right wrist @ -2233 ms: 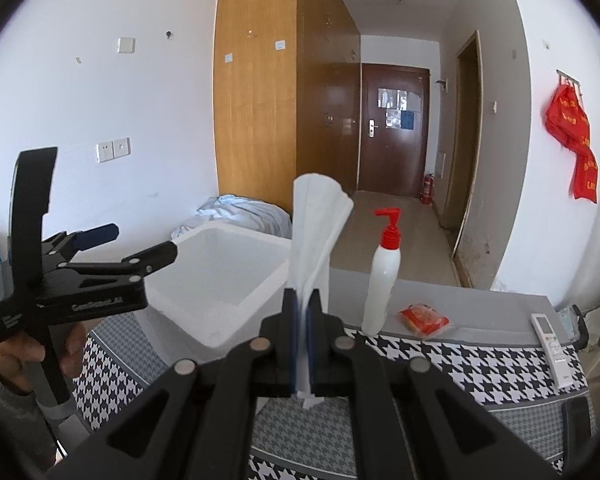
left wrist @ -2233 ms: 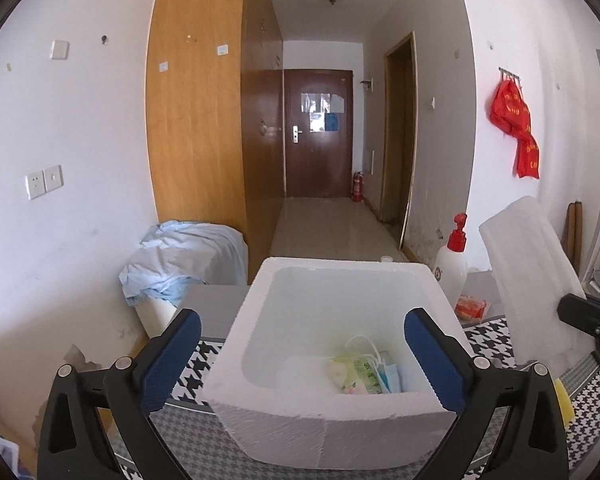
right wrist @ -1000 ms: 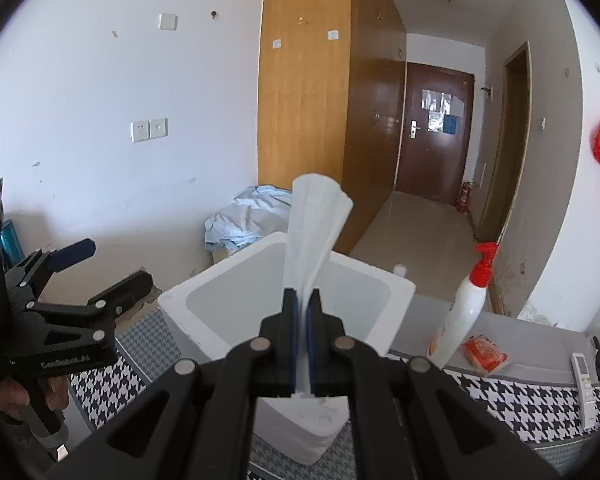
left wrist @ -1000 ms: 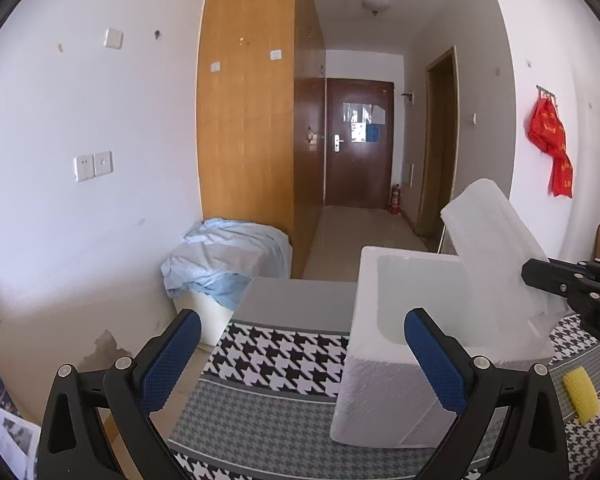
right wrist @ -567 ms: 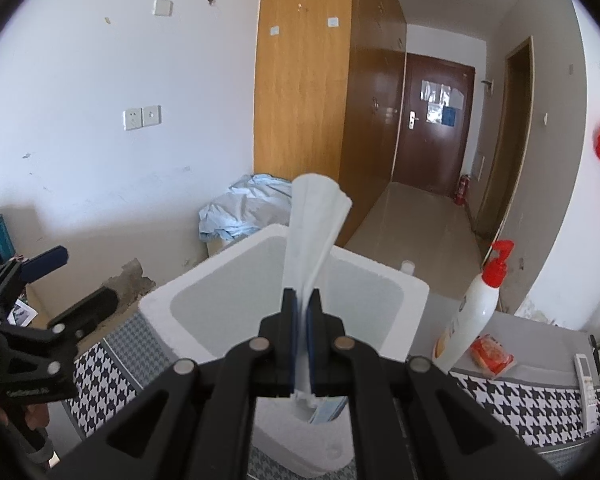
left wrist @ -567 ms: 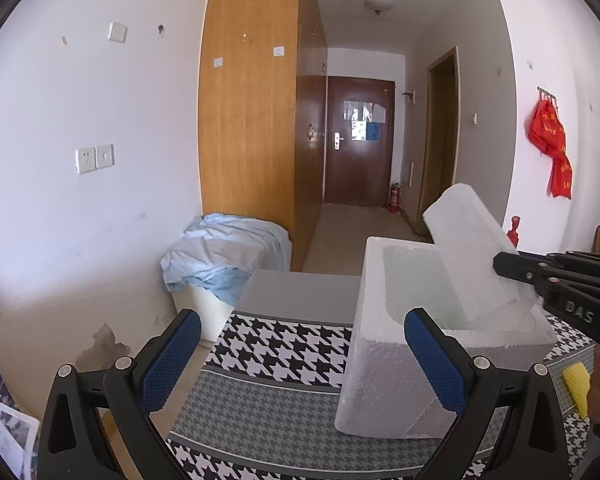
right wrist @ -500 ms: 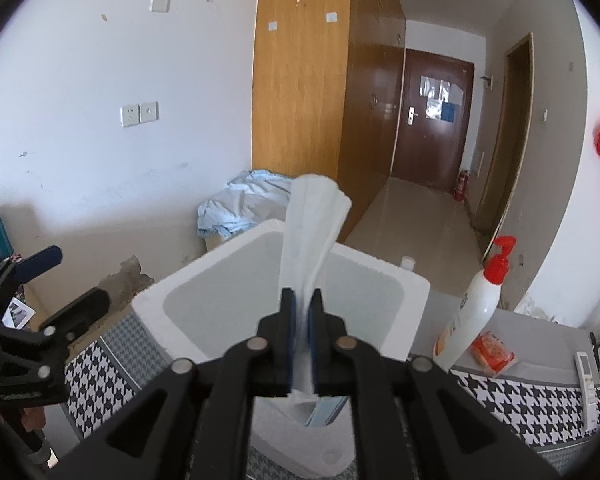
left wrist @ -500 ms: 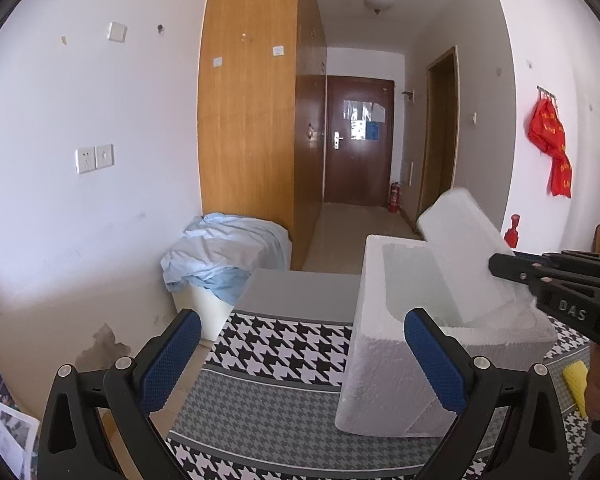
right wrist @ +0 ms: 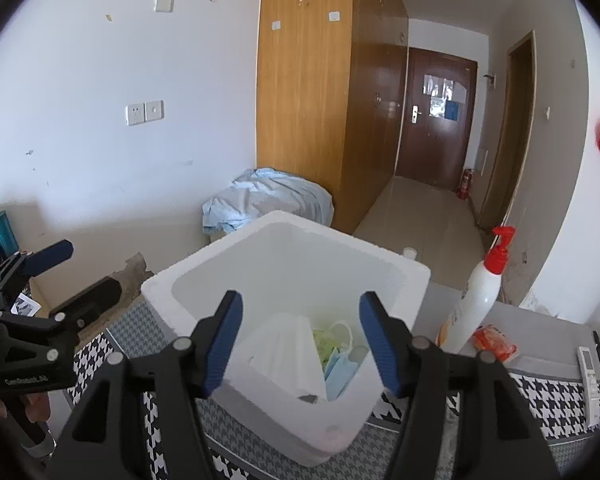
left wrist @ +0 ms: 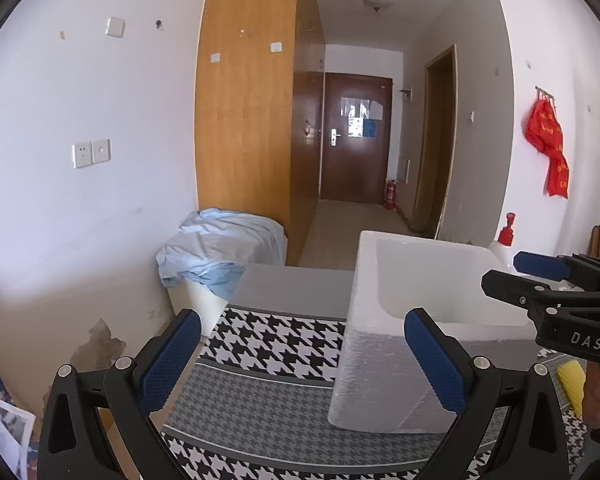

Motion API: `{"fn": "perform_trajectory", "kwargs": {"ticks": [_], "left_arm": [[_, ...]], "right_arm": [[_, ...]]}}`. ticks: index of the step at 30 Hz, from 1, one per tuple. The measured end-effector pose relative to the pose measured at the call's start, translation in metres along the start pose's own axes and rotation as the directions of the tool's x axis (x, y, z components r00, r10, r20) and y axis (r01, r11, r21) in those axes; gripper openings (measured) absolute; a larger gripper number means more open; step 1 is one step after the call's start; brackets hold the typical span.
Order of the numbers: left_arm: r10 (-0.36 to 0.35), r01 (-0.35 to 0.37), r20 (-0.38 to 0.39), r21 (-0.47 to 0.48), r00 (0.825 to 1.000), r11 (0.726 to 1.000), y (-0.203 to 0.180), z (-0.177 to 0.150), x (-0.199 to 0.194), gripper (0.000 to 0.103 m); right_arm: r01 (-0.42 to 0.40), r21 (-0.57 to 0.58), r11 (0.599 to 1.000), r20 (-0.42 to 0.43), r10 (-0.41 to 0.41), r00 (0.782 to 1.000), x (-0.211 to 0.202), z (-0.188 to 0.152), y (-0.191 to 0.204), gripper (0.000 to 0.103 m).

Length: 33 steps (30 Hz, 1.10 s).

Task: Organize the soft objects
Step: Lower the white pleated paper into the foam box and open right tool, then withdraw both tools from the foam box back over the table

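A: Where did the white foam sheet lie?

B: Inside the square white foam box, leaning slanted over the crumpled blue masks and a green packet at its bottom. The grainy-walled box stood on the houndstooth cloth near the table's far edge.

A: And the tongs?

B: The right gripper had just been opening; its ribbed blue pads stood apart above the box, gripping nothing. The left gripper was released too, pads wide, left of the box.

A: Anything beside the box?

B: A white pump bottle, red-capped, just right.
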<state>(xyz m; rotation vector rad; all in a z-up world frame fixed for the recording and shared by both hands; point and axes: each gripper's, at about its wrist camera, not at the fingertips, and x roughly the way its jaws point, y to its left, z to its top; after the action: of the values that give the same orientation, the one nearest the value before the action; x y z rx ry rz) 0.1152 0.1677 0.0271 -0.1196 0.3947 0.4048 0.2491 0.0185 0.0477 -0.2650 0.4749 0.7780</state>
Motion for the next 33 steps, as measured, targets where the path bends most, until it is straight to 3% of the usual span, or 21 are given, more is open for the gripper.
{"fn": "perform_trajectory", "kwargs": {"ticks": [19,26,28,30,33], "left_arm": [[-0.081,0.080,0.030,0.031,0.996,0.996,-0.038,0.001,-0.037,0.102],[-0.147,0.146,0.020,0.039,0.989,0.988,-0.056,-0.002,-0.047,0.102],[-0.157,0.156,0.020,0.046,0.987,0.987,-0.062,-0.003,-0.049,0.102],[-0.166,0.164,0.024,0.053,0.986,0.985,-0.068,-0.003,-0.052,0.102],[-0.176,0.174,0.028,0.055,0.984,0.983,-0.073,-0.002,-0.055,0.102]], "right_arm": [[0.015,0.035,0.999,0.061,-0.018,0.998,-0.048,-0.017,-0.017,0.066],[0.011,0.050,0.999,0.087,-0.015,0.996,-0.067,-0.028,-0.024,0.067],[0.015,0.056,0.998,0.094,-0.020,0.995,-0.073,-0.032,-0.029,0.070],[0.020,0.071,0.997,0.104,-0.028,0.994,-0.079,-0.036,-0.033,0.083],[0.015,0.082,0.997,0.121,-0.024,0.992,-0.088,-0.039,-0.037,0.089]]}}
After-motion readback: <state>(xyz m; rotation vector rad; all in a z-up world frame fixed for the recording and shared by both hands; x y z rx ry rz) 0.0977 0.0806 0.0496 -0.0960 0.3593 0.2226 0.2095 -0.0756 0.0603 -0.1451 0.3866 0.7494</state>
